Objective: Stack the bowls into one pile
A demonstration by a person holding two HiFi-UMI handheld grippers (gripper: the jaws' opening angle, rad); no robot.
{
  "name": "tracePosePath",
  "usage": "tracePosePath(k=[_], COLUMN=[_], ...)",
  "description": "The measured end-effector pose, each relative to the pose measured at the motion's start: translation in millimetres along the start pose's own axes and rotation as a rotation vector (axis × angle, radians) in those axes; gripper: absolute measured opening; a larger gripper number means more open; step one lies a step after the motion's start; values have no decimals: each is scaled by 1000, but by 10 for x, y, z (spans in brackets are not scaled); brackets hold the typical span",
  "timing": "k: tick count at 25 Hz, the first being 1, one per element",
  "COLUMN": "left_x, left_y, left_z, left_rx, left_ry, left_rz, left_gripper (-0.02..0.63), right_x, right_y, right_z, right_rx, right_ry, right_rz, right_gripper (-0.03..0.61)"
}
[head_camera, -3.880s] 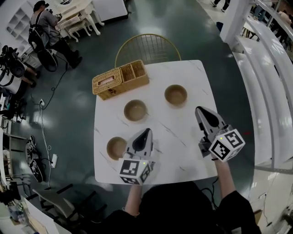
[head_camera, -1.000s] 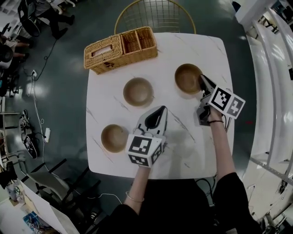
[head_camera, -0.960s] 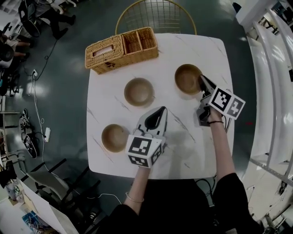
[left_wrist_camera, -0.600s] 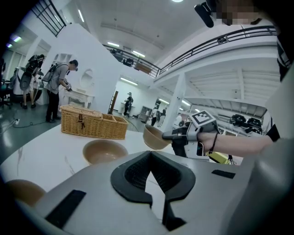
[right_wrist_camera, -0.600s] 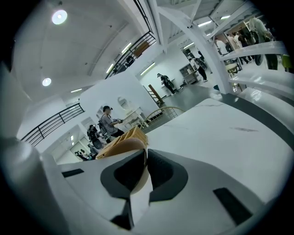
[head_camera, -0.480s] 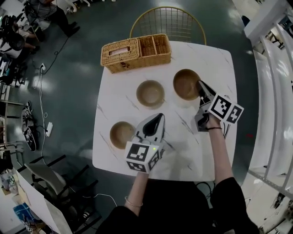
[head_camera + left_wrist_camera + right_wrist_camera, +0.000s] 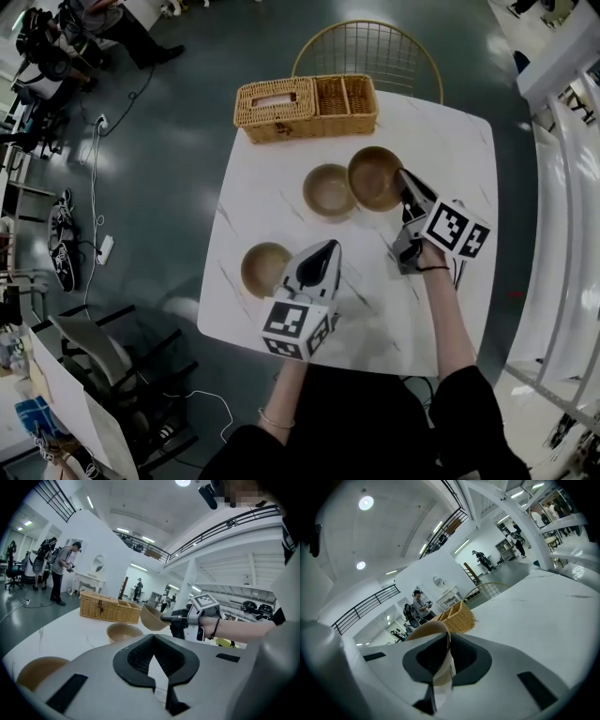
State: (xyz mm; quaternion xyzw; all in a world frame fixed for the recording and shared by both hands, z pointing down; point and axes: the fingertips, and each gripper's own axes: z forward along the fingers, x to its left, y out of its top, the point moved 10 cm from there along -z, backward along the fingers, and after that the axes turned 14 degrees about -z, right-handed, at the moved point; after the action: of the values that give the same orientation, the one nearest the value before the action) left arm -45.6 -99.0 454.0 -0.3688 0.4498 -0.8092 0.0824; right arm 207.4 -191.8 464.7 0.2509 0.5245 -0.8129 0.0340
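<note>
Head view: holds one bowl (image 7: 373, 178) by its rim in the right gripper's (image 7: 401, 176) jaws, tilted clear of the tabletop (image 7: 450, 122) just beside the middle bowl (image 7: 329, 190), presumably for nesting; poises the left gripper (image 7: 330, 246), jaws narrowly parted and empty, near the third bowl (image 7: 265, 267).
</note>
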Motion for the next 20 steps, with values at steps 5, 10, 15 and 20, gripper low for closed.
tracePosePath(k=[5,10,15,20], left_x=[75,119,143,162], left_y=[0,1,3,-12], left_z=[-104,-182,-180,-192], left_rx=[-15,-26,-32,-36], left_ry=[18,35,47,51], left_rz=[-13,-25,-35,-41], left_gripper=[14,14,14,14], right_x=[150,265,308,364], right_y=[-57,-128,-183,-226], right_z=[134,256,399,502], right_rx=[14,34,68,94], right_ry=[36,69,85,97], right_rz=[-18,-48,-75,-111], right_gripper=[28,28,28,28])
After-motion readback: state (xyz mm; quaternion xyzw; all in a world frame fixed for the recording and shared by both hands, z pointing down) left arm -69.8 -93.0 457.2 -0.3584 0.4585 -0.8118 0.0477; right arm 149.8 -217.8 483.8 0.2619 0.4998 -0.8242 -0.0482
